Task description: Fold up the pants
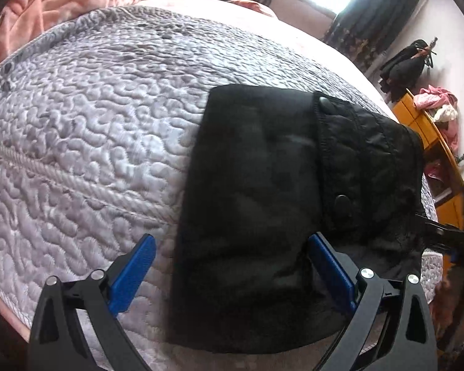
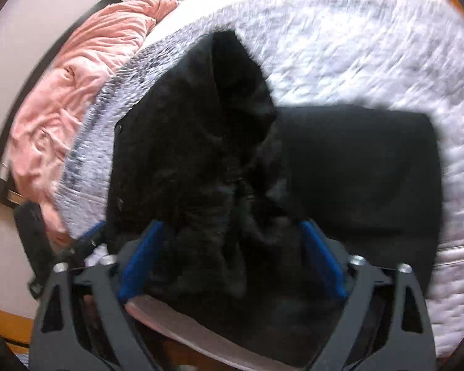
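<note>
Both grippers, left (image 1: pixel 232 258) & right (image 2: pixel 232 244), spread wide over black pants (image 1: pixel 263 201); quilt (image 1: pixel 92 123) beneath.

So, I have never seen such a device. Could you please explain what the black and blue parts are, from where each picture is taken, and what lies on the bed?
There is no robot here. A person holds a pair of hand-held tongs in each hand, with a wide-angle camera looking forward along the fingers. One picture comes from the left tongs, the other from the right tongs. The blue pieces are the finger pads.

On the grey quilted bedspread lie black pants, partly folded. A pink blanket is bunched at the far side.

Both tongs stand open. Neither pinches the cloth, though the pants lie between the pads. The right view is blurred.
</note>
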The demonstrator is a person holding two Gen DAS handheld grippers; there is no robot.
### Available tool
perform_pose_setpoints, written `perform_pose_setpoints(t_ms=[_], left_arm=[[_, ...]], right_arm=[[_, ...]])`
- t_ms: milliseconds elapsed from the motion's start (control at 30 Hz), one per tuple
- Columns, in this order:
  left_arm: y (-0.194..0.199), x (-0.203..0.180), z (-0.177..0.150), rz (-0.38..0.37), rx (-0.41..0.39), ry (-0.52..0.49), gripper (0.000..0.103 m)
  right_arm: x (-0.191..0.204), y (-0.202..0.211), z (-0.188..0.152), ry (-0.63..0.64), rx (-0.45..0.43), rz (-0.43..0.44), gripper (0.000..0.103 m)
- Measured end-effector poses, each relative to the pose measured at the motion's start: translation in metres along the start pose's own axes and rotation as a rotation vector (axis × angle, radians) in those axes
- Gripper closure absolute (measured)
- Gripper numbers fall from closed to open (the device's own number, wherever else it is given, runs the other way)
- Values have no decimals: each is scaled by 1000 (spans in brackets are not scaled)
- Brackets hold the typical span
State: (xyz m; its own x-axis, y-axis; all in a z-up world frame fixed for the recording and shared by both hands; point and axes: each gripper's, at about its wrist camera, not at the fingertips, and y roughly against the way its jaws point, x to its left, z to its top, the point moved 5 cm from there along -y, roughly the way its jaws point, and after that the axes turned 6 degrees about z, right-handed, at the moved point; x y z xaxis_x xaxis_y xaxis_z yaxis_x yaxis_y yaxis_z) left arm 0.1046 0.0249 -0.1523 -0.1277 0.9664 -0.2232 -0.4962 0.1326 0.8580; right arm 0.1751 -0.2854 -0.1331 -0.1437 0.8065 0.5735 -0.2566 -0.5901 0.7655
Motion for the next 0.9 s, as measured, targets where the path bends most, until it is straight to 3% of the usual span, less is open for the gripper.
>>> perform_pose_setpoints(t_ms=[33, 67, 167, 367, 567, 700, 900], left_arm=[[-2, 4, 1, 2, 1, 4, 4], [-1, 6, 1, 3, 3, 9, 4], [0, 9, 2, 6, 6, 28, 4], [7, 2, 8, -12, -2, 33, 4], [21, -28, 14, -51, -33, -25, 4], [20, -60, 12, -37, -43, -98, 4], [6, -93, 3, 28, -42, -208, 4]], right_arm=[[1, -7, 0, -23, 16, 35, 48], [2, -10, 0, -33, 15, 41, 57], [15, 1, 2, 20, -1, 74, 76], [47, 73, 6, 95, -129, 135, 79], [34, 143, -8, 99, -238, 117, 78], [-4, 150, -20, 39, -209, 46, 78], [-72, 100, -41, -109, -85, -49, 75]])
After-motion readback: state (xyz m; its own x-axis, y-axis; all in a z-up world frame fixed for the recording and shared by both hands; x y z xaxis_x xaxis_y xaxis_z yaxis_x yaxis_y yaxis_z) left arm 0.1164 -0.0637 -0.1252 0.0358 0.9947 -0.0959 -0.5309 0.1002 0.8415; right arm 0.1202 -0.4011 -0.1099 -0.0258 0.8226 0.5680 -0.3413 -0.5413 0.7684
